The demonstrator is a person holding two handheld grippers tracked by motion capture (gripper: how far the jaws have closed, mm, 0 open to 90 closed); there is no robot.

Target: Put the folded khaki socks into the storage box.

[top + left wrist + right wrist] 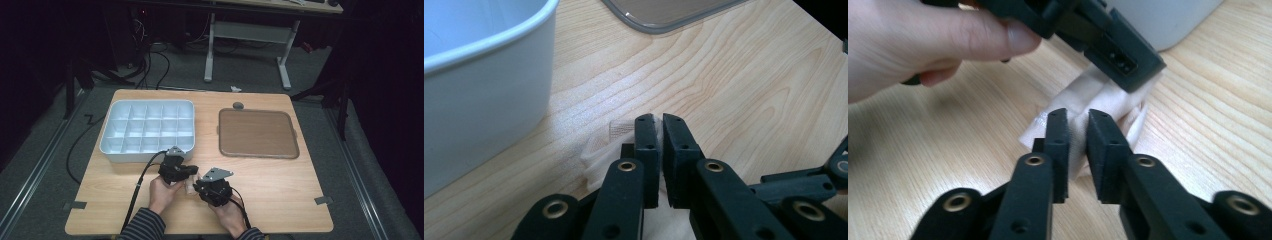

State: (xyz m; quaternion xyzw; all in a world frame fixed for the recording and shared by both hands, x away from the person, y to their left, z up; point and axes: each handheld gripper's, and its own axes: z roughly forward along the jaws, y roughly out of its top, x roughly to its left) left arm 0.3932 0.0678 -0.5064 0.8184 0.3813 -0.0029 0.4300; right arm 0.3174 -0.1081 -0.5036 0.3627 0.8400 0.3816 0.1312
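Right gripper view: a small translucent white plastic bag (1098, 100), crumpled and soft-edged, lies on the wooden table (1208, 115) near the white compartment box (145, 127), its long axis slanting between the left gripper (1120, 55) and right gripper (1077, 125), both clamped onto it.

A divided box (146, 131) sits left on the table (280, 185), a tray (257, 133) right, a small bag (190, 187) in front between both grippers.
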